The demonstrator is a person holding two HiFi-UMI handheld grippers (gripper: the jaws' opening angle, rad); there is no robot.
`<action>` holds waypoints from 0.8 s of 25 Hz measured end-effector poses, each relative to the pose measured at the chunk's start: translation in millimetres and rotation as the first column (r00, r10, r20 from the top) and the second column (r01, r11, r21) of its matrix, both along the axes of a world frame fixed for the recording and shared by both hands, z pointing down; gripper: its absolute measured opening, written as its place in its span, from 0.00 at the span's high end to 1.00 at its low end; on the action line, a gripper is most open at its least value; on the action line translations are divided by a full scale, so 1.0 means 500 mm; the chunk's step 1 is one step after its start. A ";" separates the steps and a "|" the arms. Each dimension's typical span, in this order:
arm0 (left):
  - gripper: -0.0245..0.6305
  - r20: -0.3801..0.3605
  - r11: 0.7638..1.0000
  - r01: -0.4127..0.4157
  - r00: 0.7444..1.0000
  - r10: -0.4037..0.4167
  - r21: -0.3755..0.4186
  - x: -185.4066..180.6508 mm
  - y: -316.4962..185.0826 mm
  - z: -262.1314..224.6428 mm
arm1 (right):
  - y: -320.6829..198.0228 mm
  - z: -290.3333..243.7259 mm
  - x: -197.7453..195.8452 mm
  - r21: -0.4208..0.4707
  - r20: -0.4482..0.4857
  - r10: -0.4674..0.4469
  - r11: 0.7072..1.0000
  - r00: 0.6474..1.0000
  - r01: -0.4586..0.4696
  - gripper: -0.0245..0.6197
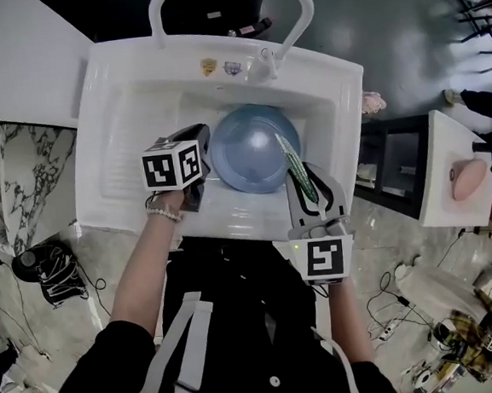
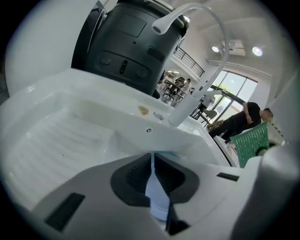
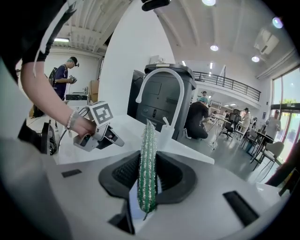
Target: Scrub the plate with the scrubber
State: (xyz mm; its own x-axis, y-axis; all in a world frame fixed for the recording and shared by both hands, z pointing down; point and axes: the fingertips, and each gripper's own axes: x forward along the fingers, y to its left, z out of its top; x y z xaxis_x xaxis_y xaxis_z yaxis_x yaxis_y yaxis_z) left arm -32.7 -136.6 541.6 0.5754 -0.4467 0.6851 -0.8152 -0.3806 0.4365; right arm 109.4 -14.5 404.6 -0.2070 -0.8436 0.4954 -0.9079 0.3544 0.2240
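Note:
A round blue plate (image 1: 250, 148) lies tilted in the basin of the white sink (image 1: 127, 108). My left gripper (image 1: 206, 156) is shut on the plate's left rim; in the left gripper view the thin plate edge (image 2: 155, 197) runs between the dark pads (image 2: 136, 176) of that gripper (image 2: 152, 173). My right gripper (image 1: 309, 186) is shut on a flat green scrubber (image 1: 295, 168), which rests against the plate's right edge. In the right gripper view the scrubber (image 3: 147, 164) stands upright between the jaws of my right gripper (image 3: 147, 180), with the left gripper (image 3: 110, 136) beyond it.
A white arched faucet (image 1: 291, 25) rises at the sink's back rim, near the plate. The sink's ribbed drainboard (image 2: 61, 140) lies left of the basin. A white side table (image 1: 452, 156) with a pink object (image 1: 467, 179) stands at right. Cables (image 1: 51, 268) lie on the marble floor.

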 end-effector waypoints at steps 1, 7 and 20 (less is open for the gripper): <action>0.94 0.003 0.999 -0.005 1.000 0.004 0.037 0.000 -0.001 -0.021 | -0.005 -0.010 -0.003 0.011 0.014 0.007 1.000 1.000 -0.007 0.81; 0.96 -0.009 0.972 -0.049 0.999 0.053 0.232 0.018 -0.002 -0.148 | -0.025 -0.051 -0.016 0.063 0.089 0.029 0.997 0.996 -0.035 0.81; 0.96 -0.054 0.865 -0.068 0.993 0.108 0.497 0.041 0.027 -0.369 | -0.049 -0.145 -0.034 0.141 0.215 0.036 0.988 0.976 -0.067 0.81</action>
